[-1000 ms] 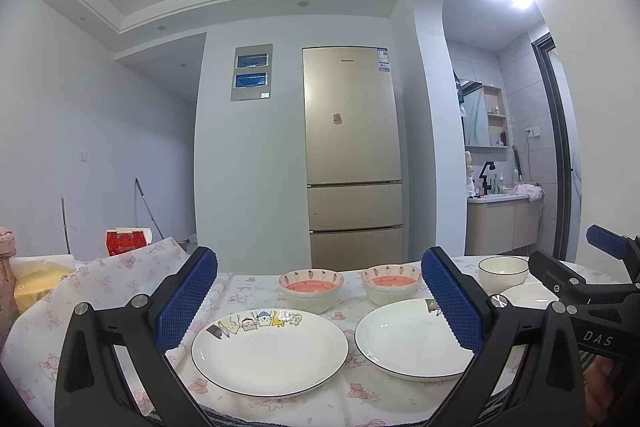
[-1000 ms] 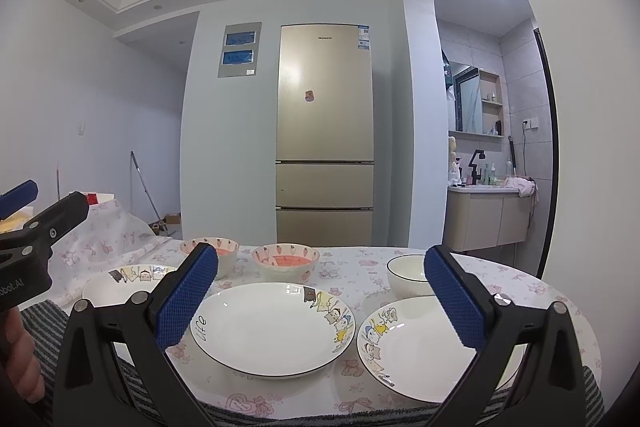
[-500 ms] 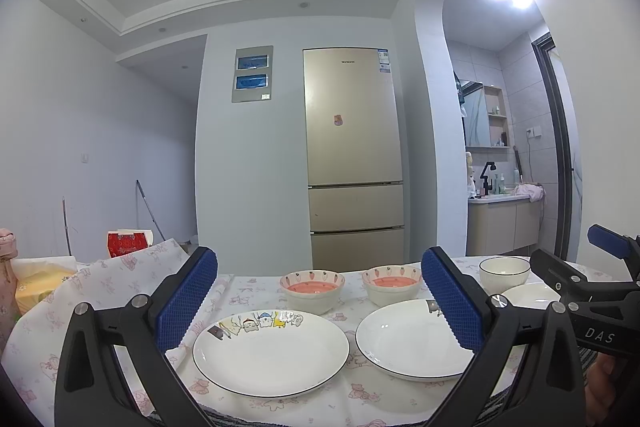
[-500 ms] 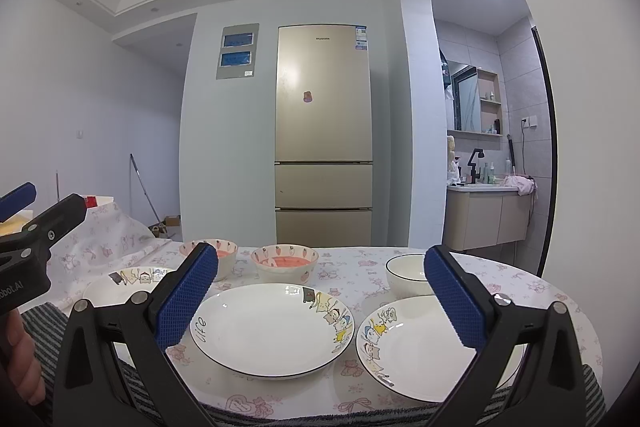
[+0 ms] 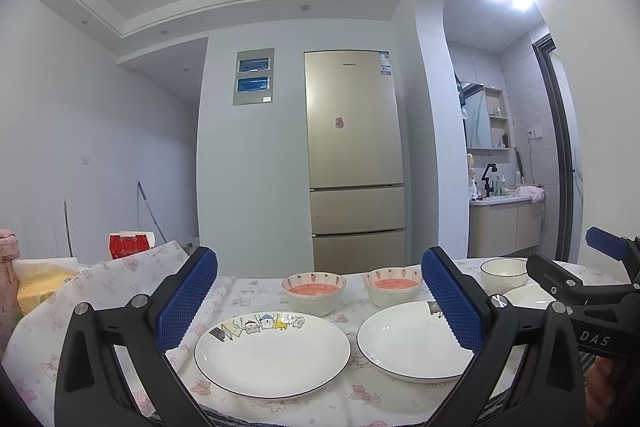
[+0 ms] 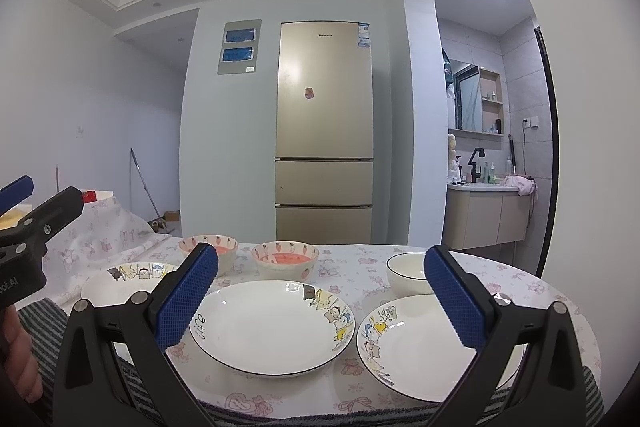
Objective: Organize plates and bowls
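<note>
Crockery lies spread in two loose rows on the counter (image 6: 400, 259), none of it stacked yet, so the sorting looks barely begun. Both claws hang low at the near edge, level with the rims, and neither touches anything.

The left claw (image 5: 320, 301) is spread wide and empty. Directly ahead of it, between its blue pads, sits the cartoon-rimmed plate (image 5: 273, 353); a second plate (image 5: 412, 339) lies partly behind its right finger. Beyond these stand two pink-lined bowls, one (image 5: 313, 291) straight ahead and the other (image 5: 393, 286) just to its right.

The right claw (image 6: 320, 301) is equally wide and holds nothing. The middle plate (image 6: 272, 327) rests ahead of it between the pads, a third plate (image 6: 424, 347) lies under its right finger, and a plain white bowl (image 6: 408, 273) stands beyond that.

The wide opening probably suits the shallow plates, which need to be taken by the rim from the side. Like pieces already sit near one another, so stacking plate on plate and bowl in bowl seems the natural course. Glazed rims may slip in a pinch at one edge.
</note>
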The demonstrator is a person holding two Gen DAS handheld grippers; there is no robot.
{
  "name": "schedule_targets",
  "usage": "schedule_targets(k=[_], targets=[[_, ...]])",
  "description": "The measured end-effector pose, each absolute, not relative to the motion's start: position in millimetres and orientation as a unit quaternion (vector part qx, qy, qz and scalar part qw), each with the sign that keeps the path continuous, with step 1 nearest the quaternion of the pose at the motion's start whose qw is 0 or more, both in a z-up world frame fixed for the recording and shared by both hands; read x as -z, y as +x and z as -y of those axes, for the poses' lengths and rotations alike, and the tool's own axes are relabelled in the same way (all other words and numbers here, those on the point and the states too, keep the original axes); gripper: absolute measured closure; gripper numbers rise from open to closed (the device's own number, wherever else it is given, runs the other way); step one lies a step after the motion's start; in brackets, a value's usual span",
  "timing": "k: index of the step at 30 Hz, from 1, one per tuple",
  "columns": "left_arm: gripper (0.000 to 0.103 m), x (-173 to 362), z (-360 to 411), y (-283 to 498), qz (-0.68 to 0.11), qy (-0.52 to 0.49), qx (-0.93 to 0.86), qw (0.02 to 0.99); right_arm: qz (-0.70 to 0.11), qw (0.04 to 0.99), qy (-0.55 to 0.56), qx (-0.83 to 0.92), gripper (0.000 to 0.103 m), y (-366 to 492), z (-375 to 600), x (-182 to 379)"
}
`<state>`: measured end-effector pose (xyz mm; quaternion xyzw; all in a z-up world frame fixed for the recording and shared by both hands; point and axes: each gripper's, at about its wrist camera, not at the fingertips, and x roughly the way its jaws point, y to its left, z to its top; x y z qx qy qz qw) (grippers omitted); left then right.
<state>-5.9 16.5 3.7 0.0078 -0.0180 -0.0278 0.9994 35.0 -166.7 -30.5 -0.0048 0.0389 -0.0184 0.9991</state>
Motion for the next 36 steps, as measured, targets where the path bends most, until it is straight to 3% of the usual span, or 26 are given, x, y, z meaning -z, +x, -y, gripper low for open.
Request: schedule_targets(k=[36], targets=[[0.0,-1.7,-19.4,-3.5,0.018,0.01,0.026,0.999,-0.025,0.999,-0.006,0.019,0.0,29.5,164.4,26.5]])
